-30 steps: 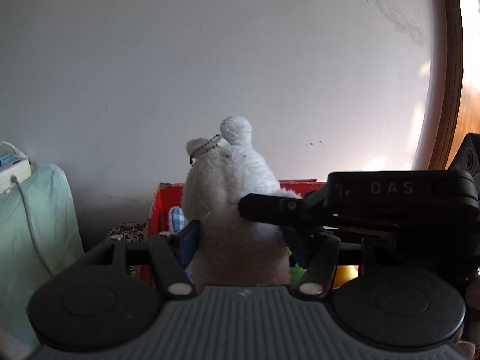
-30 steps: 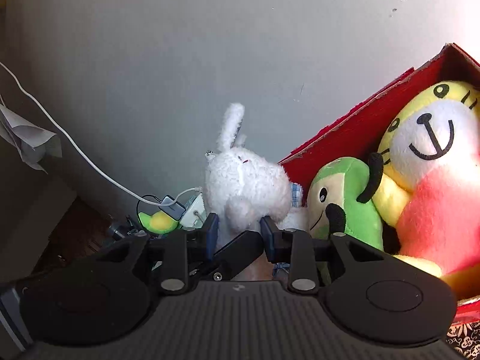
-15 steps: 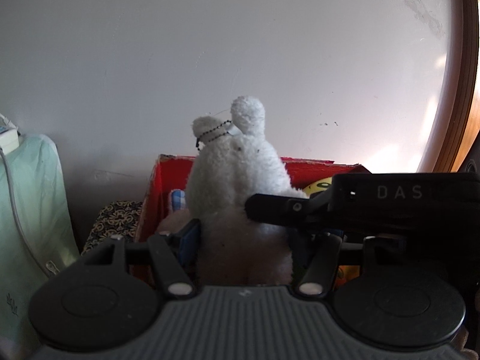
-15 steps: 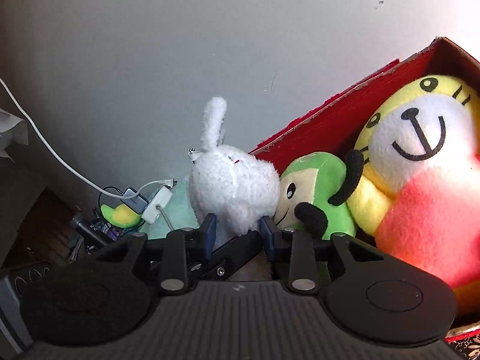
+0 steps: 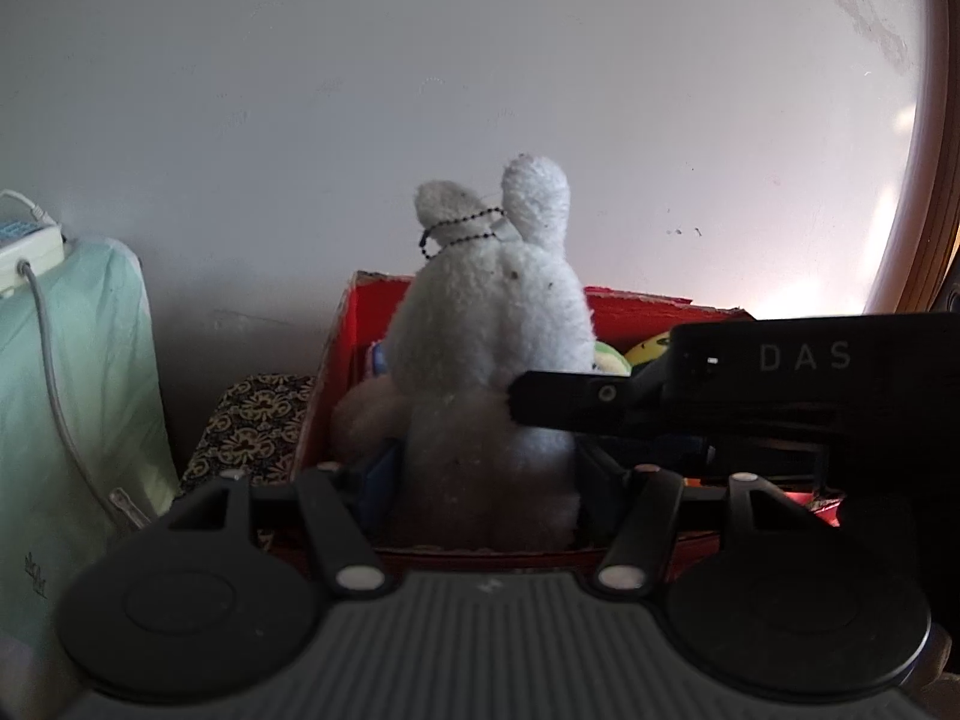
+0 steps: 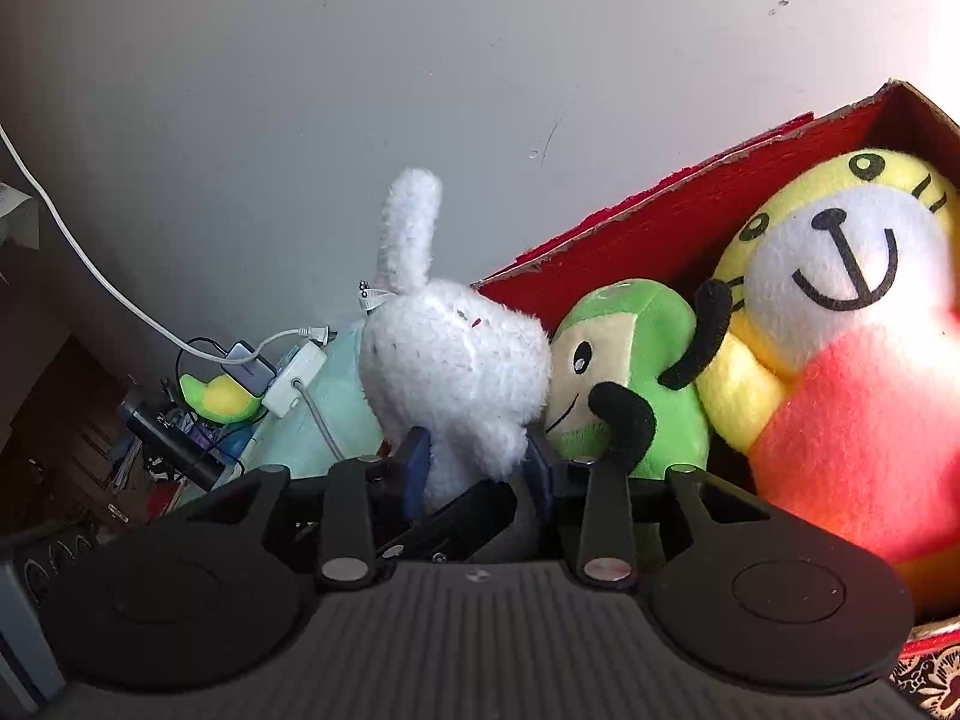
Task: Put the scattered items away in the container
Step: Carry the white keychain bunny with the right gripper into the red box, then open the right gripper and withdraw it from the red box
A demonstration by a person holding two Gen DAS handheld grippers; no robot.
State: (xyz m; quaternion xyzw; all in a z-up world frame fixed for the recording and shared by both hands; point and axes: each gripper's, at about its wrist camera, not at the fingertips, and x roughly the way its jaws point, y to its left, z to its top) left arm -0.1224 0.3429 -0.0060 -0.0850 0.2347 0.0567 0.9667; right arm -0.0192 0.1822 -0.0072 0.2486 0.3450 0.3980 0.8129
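Seen from the left wrist, the left gripper [image 5: 486, 480] is clamped on the lower body of a fluffy white plush rabbit [image 5: 492, 348], its blue-padded fingers pressed into the pile on either side. The rabbit stands upright with its back to the camera, two stubby rounded ears up, a black bead chain [image 5: 459, 234] looped between them. Just behind it sits the red cardboard box [image 5: 636, 306], its torn rim showing raw brown edges; the rabbit is at the box's near edge, toward the left corner. A black finger of the right gripper [image 5: 570, 402] reaches in from the right and touches the rabbit's side. A patterned cloth [image 5: 252, 426] lies beside the box's left wall. From the right wrist, the right gripper [image 6: 474, 468] is closed on the same rabbit [image 6: 456, 360], pinching its shaggy underside. The rabbit's head presses against a smooth green plush [image 6: 630, 372] with black arms, which leans on a big yellow-and-pink plush [image 6: 840, 312] with a stitched smile, both inside the box [image 6: 660, 228] against its red felt-like back wall.
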